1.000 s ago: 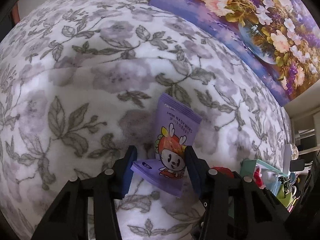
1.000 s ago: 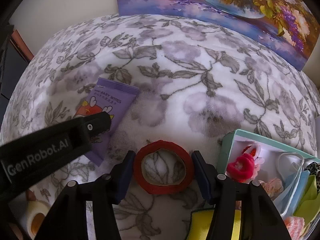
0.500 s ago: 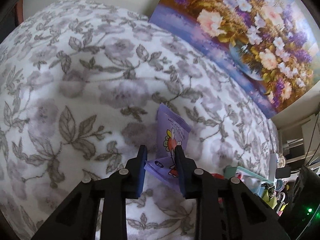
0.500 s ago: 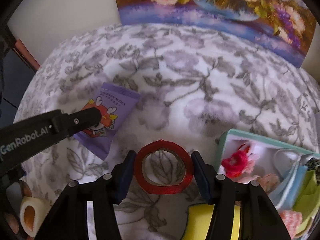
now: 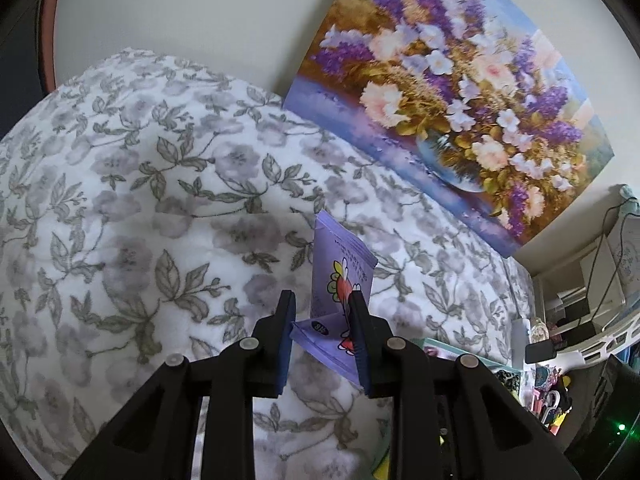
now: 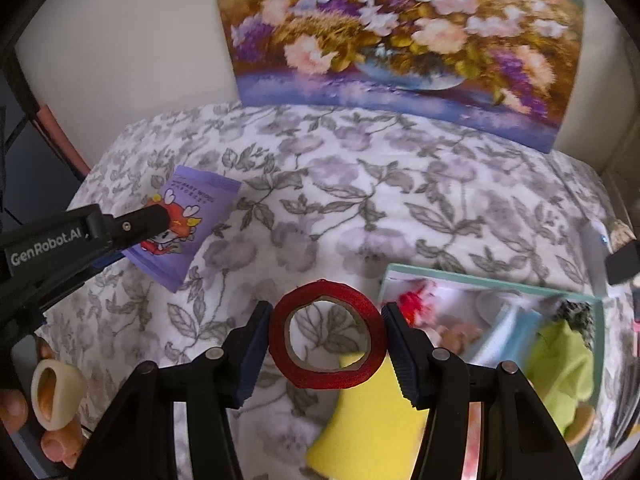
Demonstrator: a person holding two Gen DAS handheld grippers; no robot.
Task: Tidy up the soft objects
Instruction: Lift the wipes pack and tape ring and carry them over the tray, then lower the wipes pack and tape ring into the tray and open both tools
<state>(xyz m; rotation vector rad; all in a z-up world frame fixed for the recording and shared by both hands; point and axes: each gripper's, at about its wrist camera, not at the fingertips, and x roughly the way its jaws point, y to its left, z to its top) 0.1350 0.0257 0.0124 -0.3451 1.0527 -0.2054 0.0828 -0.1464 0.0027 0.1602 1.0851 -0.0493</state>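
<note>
Left gripper (image 5: pixel 322 316) is clamped on the buckled wipes pack (image 5: pixel 340 276) — slippage is possible. Right gripper (image 6: pixel 326 338) holds the red tape roll (image 6: pixel 327 340); bin (image 6: pixel 492 280) rim snagging is judged likely.

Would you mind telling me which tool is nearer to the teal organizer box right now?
Right. The right tool, shut on the red tape roll, sits just beside the teal organizer box. The left tool is farther off, clamped on the purple wipes pack.
</note>
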